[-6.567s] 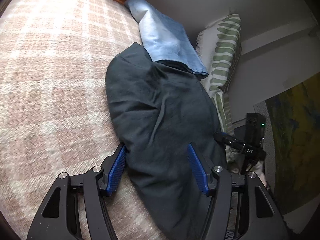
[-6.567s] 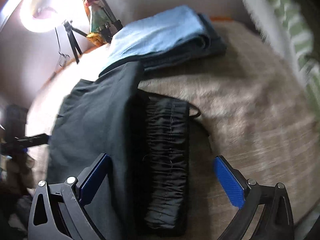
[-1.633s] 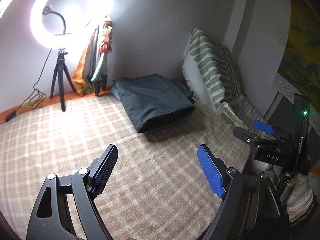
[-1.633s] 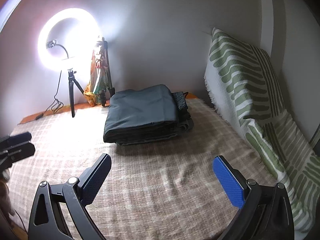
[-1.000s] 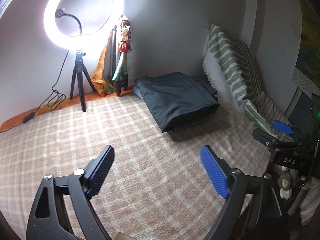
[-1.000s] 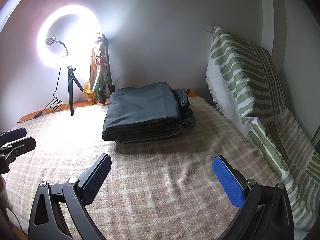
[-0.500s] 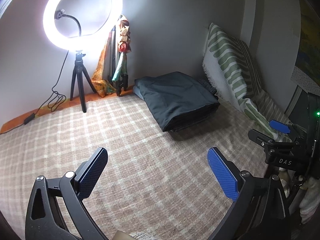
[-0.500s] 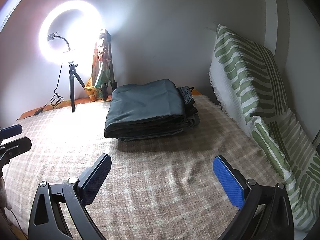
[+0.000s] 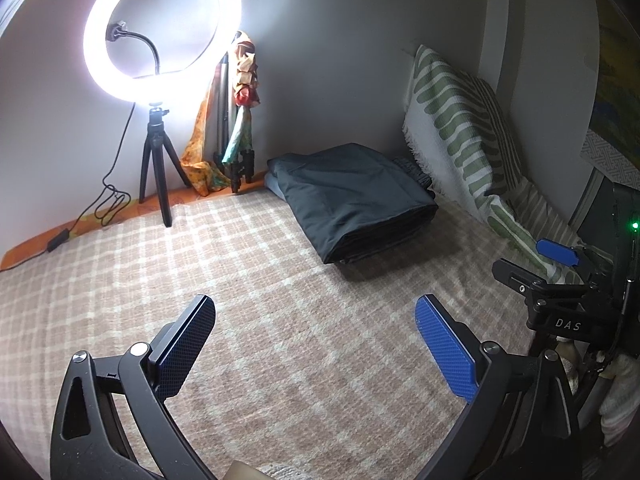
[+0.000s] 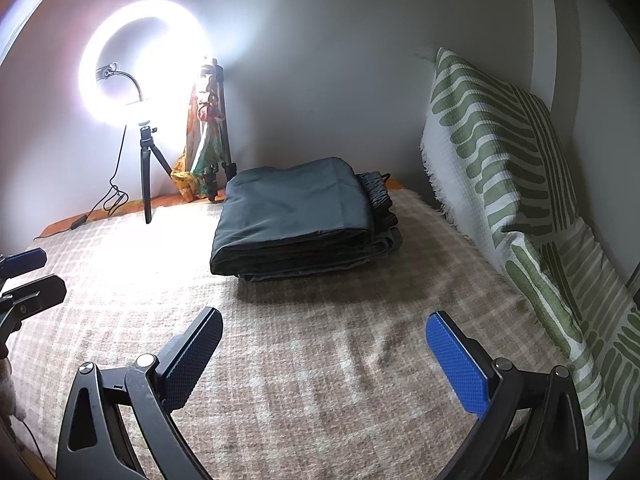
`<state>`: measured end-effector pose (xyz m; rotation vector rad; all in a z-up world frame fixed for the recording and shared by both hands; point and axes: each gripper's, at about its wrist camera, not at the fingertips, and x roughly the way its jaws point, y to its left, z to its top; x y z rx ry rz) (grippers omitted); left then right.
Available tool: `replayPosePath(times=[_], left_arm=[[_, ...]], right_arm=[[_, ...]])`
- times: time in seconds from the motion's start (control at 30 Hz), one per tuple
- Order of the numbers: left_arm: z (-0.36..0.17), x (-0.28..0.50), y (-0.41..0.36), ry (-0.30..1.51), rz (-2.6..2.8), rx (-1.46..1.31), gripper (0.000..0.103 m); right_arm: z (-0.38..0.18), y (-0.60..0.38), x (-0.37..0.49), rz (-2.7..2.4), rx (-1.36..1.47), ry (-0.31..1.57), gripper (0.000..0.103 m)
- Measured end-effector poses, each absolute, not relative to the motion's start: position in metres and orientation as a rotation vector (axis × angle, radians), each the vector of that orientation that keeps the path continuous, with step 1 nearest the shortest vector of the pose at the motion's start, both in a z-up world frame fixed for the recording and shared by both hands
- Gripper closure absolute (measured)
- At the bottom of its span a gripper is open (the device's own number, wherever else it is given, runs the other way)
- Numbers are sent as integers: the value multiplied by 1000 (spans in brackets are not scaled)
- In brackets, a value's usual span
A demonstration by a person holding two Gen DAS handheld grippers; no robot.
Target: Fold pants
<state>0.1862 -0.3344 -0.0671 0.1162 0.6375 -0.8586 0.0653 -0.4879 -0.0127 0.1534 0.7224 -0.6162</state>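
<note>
A stack of folded dark pants [image 9: 352, 200] lies on the checked blanket at the far side by the wall; it also shows in the right wrist view [image 10: 296, 216], with a lighter garment edge under the dark top one. My left gripper [image 9: 316, 320] is open and empty, held well back from the stack above the blanket. My right gripper [image 10: 324, 336] is open and empty, also well back from the stack. The right gripper's fingertips [image 9: 556, 250] show at the right of the left wrist view.
A lit ring light on a tripod [image 9: 160, 32] stands at the back left, with a cable [image 9: 112, 200] on the blanket edge. A second tripod with a colourful cloth [image 9: 236, 120] leans on the wall. A green-patterned cushion [image 10: 504, 168] lines the right side.
Both grippers have let go of the pants and pulled back from them; the pants now lie folded on the stack. In the last second the left gripper has opened wider.
</note>
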Motion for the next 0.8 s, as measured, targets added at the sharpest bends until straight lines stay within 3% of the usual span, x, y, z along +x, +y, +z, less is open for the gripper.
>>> replayPosePath(times=[0.8], left_arm=[[-63,182,-333,616,-886,120,3]], right_arm=[[-17,-485,66,-611,156,728,0]])
